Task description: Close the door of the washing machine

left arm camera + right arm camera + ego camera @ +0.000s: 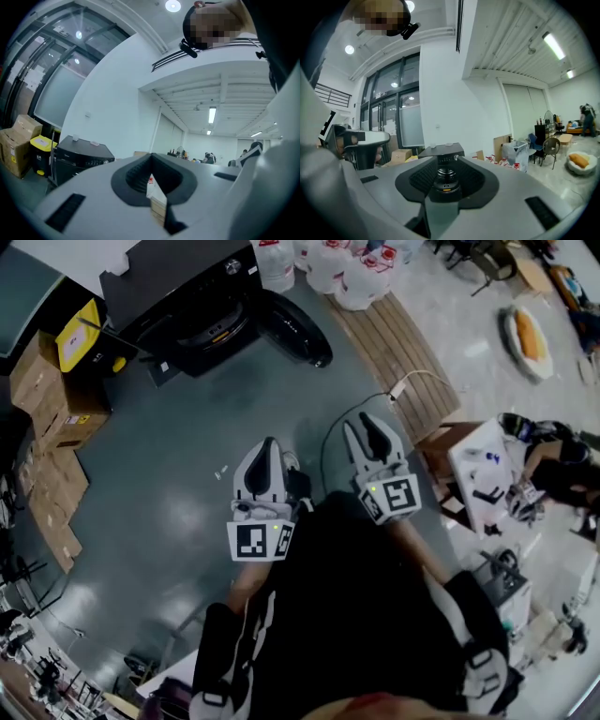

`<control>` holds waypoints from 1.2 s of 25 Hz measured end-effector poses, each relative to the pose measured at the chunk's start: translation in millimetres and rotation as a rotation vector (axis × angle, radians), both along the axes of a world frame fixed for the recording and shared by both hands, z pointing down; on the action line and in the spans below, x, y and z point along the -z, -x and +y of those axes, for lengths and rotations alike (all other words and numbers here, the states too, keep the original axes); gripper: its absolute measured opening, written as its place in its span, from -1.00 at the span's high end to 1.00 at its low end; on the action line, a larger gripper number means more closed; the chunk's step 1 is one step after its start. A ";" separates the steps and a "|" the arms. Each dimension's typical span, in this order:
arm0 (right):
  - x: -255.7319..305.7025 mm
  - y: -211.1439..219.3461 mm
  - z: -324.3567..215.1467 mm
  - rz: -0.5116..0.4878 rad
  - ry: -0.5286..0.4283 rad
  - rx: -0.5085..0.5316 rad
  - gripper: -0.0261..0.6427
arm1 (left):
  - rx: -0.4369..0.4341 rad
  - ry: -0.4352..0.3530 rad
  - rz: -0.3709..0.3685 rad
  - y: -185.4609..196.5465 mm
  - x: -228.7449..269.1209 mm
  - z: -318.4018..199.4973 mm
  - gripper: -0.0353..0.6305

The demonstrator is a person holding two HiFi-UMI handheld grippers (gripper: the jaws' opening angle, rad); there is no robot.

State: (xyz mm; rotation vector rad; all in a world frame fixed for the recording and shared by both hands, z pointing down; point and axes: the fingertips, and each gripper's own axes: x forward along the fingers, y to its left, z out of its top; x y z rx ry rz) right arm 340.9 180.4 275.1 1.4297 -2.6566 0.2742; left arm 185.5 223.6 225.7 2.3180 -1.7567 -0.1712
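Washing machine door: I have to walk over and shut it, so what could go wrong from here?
The cable loops across the floor beside the right gripper; a step forward could catch it. The door of the washing machine hangs wide open, rounded and glossy, so a gripper pushing off-centre may slide off.

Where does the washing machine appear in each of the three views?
Head view: washer at top left.
Left gripper view: washer at lower left.
Right gripper view: washer at centre, seen through the jaw gap.
Shared landmark: cardboard boxes beside it.
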 end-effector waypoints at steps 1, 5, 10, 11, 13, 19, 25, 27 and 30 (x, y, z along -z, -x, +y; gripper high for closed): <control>-1.9 5.5 -8.8 0.005 0.003 -0.007 0.56 | -0.010 0.000 0.002 6.0 0.5 -8.7 0.88; -8.4 24.0 -46.4 0.037 -0.005 -0.020 0.56 | -0.045 0.000 0.008 24.0 1.5 -45.2 0.88; -25.5 33.6 -81.4 0.046 0.037 -0.036 0.56 | -0.067 0.020 0.027 32.4 -7.7 -75.9 0.88; -29.9 33.6 -88.2 0.049 0.045 -0.038 0.56 | -0.071 0.022 0.028 31.9 -9.7 -81.9 0.88; -40.4 32.3 -103.0 0.062 0.063 -0.040 0.56 | -0.077 0.025 0.030 29.8 -13.3 -94.2 0.88; -85.7 27.6 -156.2 0.093 0.112 -0.010 0.56 | -0.043 0.043 0.029 28.9 -28.0 -137.5 0.88; -136.7 18.2 -211.8 0.164 0.180 0.032 0.56 | 0.003 0.076 0.026 22.7 -47.5 -184.9 0.88; -159.0 10.6 -231.1 0.181 0.210 0.035 0.56 | 0.015 0.090 0.029 16.5 -56.1 -201.1 0.88; -196.7 0.2 -259.8 0.222 0.267 0.050 0.56 | 0.029 0.105 0.019 7.2 -69.6 -225.9 0.88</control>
